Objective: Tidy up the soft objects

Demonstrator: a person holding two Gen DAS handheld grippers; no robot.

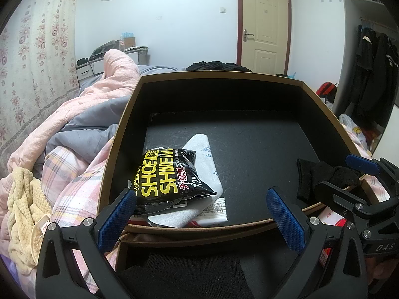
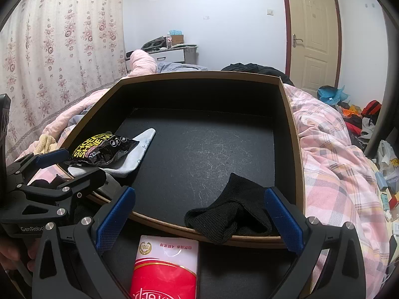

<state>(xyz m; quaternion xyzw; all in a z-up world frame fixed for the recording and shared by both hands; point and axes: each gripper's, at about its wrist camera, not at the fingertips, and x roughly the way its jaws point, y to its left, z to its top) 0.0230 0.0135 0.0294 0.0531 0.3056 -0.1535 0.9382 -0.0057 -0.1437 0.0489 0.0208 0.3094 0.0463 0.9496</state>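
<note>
Now black sock [image 2: 232, 214] drapes box rim [image 2: 162, 220] between spread right gripper [image 2: 199, 214] jaws; left gripper [image 1: 202, 211] jaws spread.

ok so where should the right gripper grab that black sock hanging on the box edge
Grip the black sock at its bunched fold draped over the box's near rim, coming straight from the near side with the open right gripper; that raised fold gives the fingers something to pinch.
</note>
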